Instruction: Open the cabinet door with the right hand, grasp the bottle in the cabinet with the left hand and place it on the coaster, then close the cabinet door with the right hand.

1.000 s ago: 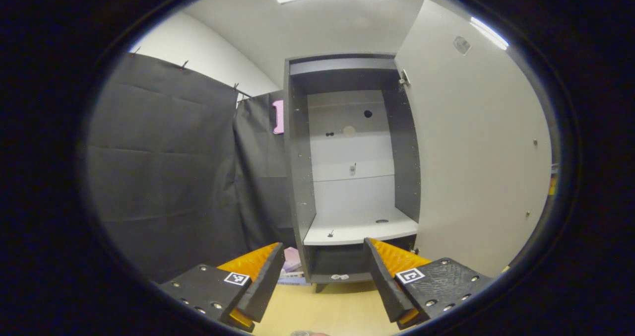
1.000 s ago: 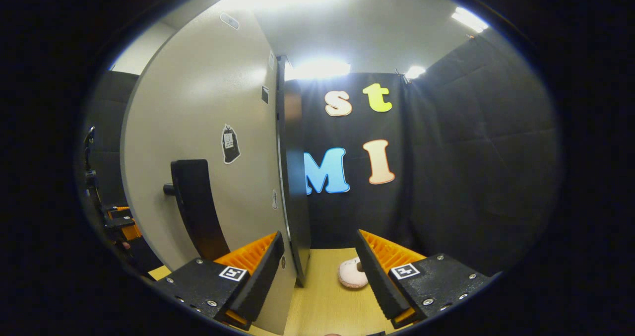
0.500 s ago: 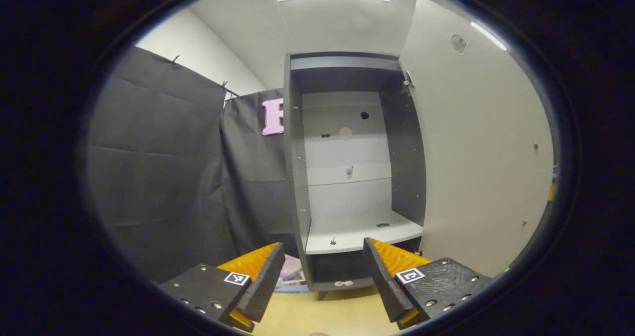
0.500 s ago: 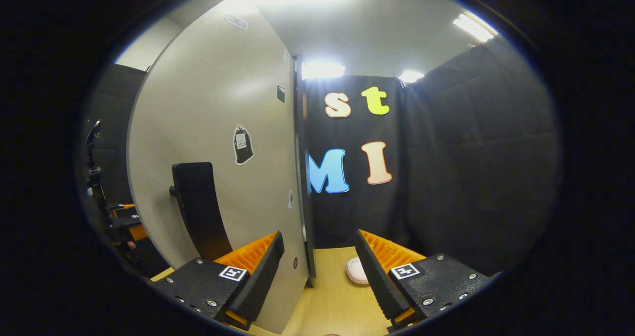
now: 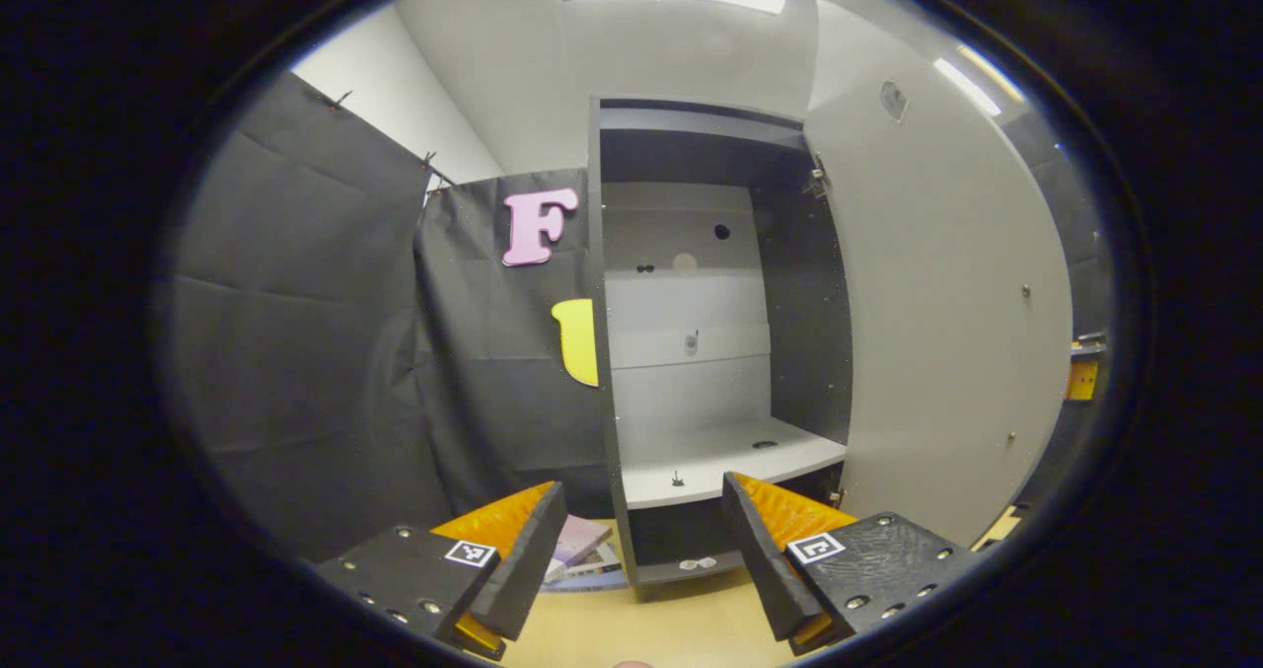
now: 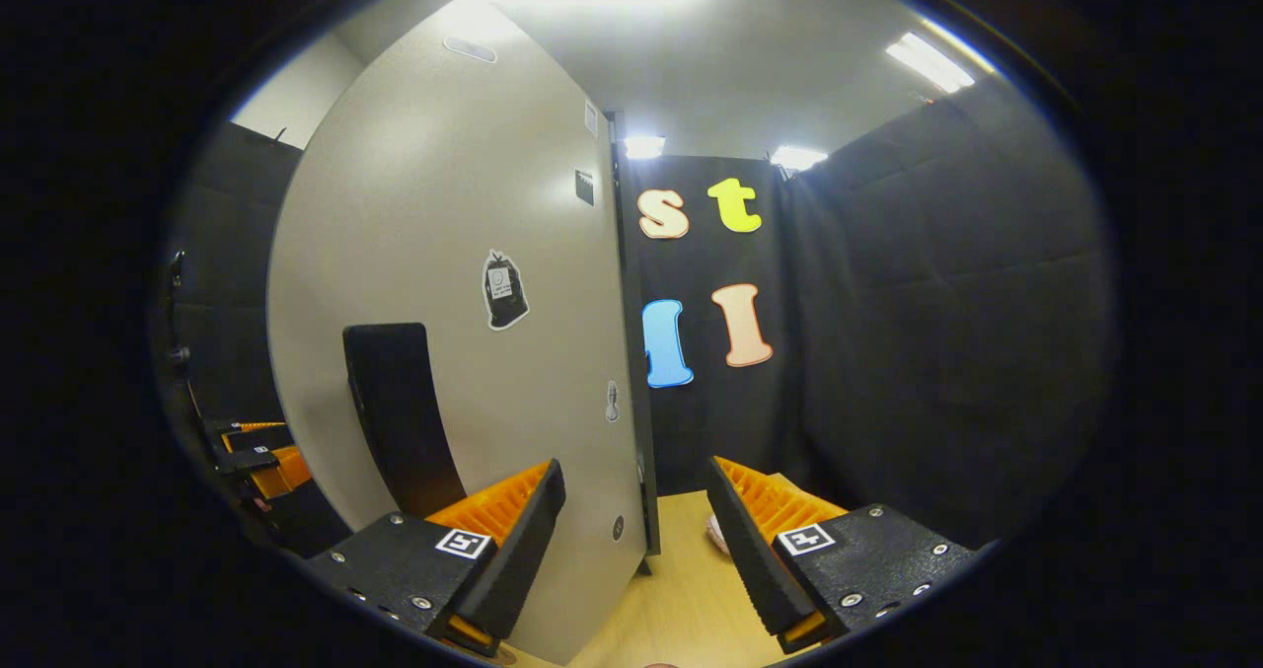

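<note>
Left tongs point(image 5: 636, 550) face bare shelf point(image 5: 730, 456); right: door handle point(image 6: 400, 411).

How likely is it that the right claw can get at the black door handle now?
Probably yes: the right claw is open, and the handle stands just beyond its left finger on the cabinet door's outer face, nothing between them.

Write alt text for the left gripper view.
An open cabinet stands ahead, its pale door swung wide to the right and its white shelf bare of any bottle. The left gripper is open at the bottom, holding nothing.
</note>
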The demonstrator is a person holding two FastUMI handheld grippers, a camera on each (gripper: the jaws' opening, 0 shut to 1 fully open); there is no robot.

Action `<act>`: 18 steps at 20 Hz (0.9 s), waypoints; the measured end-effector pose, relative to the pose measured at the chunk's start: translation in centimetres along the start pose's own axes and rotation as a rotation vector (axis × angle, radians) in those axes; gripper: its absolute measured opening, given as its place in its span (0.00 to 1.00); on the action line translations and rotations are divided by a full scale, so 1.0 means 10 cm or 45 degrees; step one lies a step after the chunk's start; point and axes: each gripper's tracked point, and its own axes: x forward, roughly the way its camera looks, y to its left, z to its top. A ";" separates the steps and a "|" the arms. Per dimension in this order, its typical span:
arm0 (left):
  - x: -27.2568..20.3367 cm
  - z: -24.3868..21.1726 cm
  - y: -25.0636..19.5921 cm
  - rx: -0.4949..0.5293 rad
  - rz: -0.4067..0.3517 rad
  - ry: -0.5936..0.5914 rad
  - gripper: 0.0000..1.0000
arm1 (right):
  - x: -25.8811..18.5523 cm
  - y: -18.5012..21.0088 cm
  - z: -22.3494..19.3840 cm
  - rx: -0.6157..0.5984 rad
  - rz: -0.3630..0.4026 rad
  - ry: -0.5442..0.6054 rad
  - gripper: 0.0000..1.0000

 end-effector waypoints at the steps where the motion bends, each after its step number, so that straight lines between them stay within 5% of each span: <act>1: 0.01 0.01 0.03 0.008 -0.011 -0.007 0.91 | 0.01 0.08 -0.01 0.001 0.000 0.003 0.90; 2: 0.00 0.00 0.06 0.018 -0.012 -0.002 0.99 | 0.03 0.16 -0.01 0.001 0.008 0.008 0.90; 8: -0.08 -0.01 0.25 -0.038 0.009 0.012 0.99 | 0.26 0.78 -0.13 -0.043 0.137 0.060 0.91; 11: -0.08 0.08 0.38 -0.053 0.069 0.007 0.98 | 0.30 0.88 -0.02 -0.037 0.187 0.031 0.92; 12: -0.09 0.13 0.41 -0.057 0.085 -0.001 0.90 | 0.30 0.87 0.02 -0.033 0.192 0.014 0.92; 13: -0.09 0.19 0.42 -0.060 0.104 -0.010 0.98 | 0.31 0.85 0.04 -0.031 0.183 0.000 0.92; 16: -0.10 0.33 0.40 -0.101 0.176 -0.025 0.98 | 0.24 0.61 -0.03 -0.077 0.031 0.002 0.92; 18: -0.16 0.49 0.37 -0.120 0.265 -0.085 0.98 | 0.22 0.71 0.04 -0.139 0.053 -0.059 0.92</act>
